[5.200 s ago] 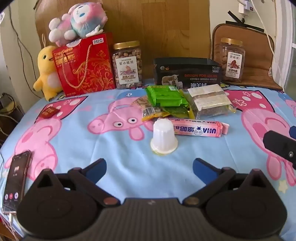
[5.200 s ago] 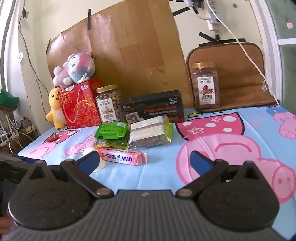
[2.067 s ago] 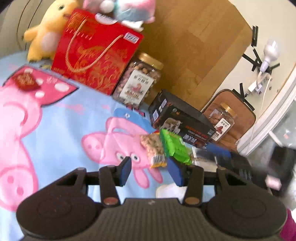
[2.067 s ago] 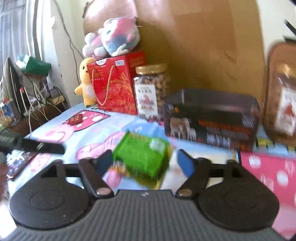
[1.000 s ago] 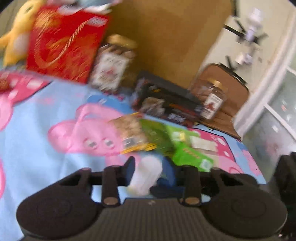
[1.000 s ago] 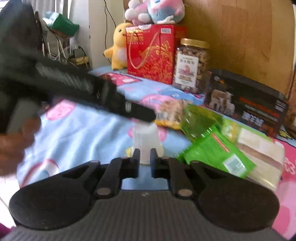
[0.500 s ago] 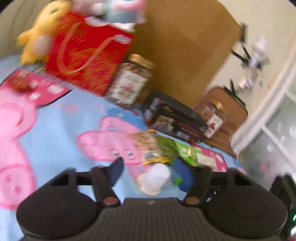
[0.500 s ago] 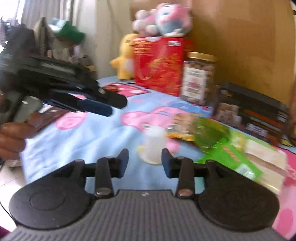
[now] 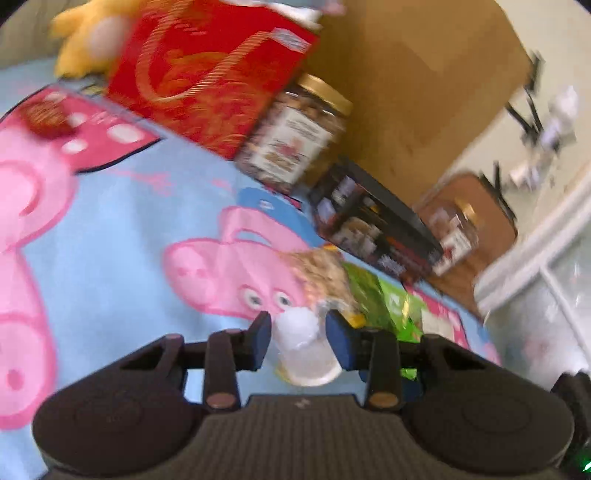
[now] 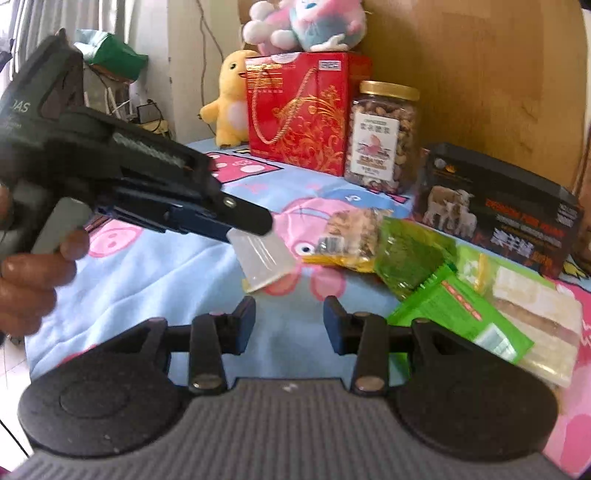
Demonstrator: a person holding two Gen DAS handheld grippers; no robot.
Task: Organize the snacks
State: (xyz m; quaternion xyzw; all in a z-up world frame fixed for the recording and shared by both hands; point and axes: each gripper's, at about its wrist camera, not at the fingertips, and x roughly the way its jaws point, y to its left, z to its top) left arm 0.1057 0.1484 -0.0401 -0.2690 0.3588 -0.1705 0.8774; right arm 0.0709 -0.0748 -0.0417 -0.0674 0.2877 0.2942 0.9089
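The white jelly cup [image 9: 301,345] sits tilted between the blue pads of the left gripper [image 9: 299,338], pinched near its domed closed end with its wide rim toward the camera; from the right wrist view the same cup [image 10: 264,258] hangs clear of the worktop [image 10: 173,277], its rim slanting down to the left, gripped at the tip of the left gripper [image 10: 236,225]; a hand [image 10: 33,280] holds that tool's handle at the left edge. The right gripper [image 10: 289,323] stands released, fingers well apart with nothing between them, low over the blue pig-print cloth just below the lifted cup. To the right of the cup lies the snack pile: a clear nut packet [image 10: 351,236] nearest, a dark green packet [image 10: 410,254] overlapping it, a bright green packet [image 10: 461,314] in front, and a pale wafer block [image 10: 532,317] in clear wrap at the far right. Behind these stands a black box [image 10: 495,206] printed with sheep; left of it a gold-lidded nut jar [image 10: 382,136] just beside a red gift box [image 10: 299,110]; a pink and blue plush [image 10: 306,22] lies on top of the red box, and a yellow plush duck [image 10: 231,99] stands to its left. The left wrist view is motion-blurred; a second jar [image 9: 452,236] shows faintly beyond the black box [image 9: 373,232].
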